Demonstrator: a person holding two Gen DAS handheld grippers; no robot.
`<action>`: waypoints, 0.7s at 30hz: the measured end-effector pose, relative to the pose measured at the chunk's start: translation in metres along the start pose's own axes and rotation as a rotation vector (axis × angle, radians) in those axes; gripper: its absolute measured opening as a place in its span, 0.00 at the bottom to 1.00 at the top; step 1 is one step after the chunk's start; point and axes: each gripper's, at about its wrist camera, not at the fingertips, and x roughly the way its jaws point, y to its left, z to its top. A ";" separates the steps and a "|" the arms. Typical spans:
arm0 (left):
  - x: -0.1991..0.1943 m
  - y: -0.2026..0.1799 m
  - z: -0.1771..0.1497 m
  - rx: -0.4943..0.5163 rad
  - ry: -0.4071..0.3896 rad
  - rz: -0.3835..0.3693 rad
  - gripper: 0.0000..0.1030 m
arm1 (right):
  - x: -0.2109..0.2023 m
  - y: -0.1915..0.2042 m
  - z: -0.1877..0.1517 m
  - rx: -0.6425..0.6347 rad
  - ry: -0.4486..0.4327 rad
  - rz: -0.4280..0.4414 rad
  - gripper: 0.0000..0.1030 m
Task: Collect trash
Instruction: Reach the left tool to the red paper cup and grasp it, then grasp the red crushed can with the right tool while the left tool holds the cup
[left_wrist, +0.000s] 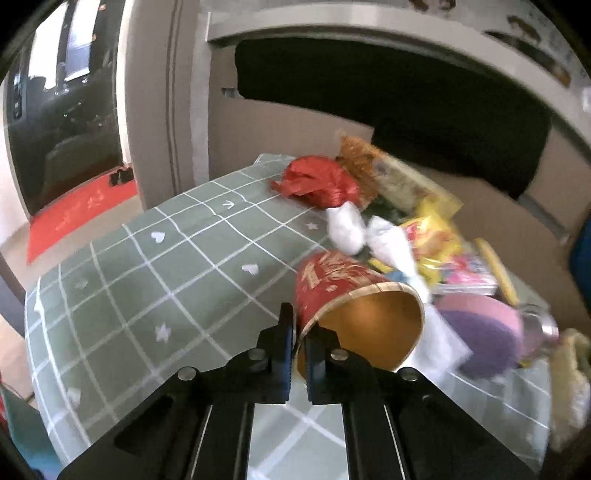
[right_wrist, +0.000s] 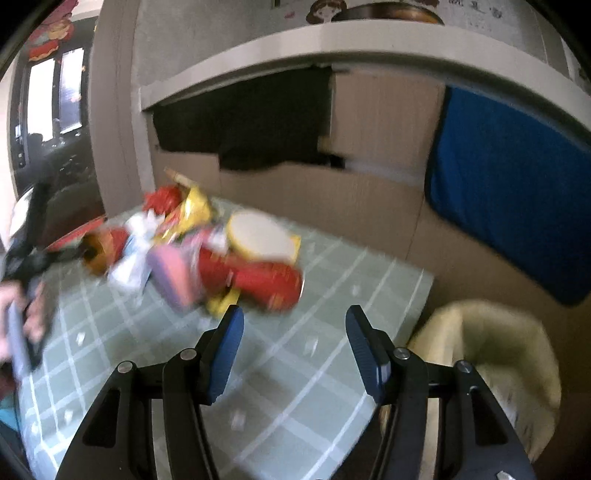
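A red paper cup with a gold inside lies on its side on the green checked tablecloth. My left gripper is shut on its rim, one finger inside, one outside. Behind it lies a trash pile: red plastic bag, white crumpled tissues, yellow snack wrappers, a purple sponge. In the right wrist view my right gripper is open and empty above the cloth, just short of a red can and the same pile. The cup also shows there, at the left.
A cream fuzzy bin or basket stands past the table's right edge. Cardboard panels and a blue cushion line the wall behind. A round white lid lies in the pile. A red doormat lies by the door, left.
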 end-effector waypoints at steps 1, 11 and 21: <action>-0.009 -0.002 -0.005 -0.010 0.001 -0.019 0.04 | 0.012 -0.003 0.012 0.035 0.016 0.030 0.54; -0.077 -0.028 -0.070 -0.084 -0.001 -0.155 0.04 | 0.067 -0.007 0.016 0.232 0.154 0.125 0.50; -0.074 -0.026 -0.075 -0.083 0.011 -0.199 0.04 | 0.073 -0.005 -0.014 0.188 0.277 0.083 0.50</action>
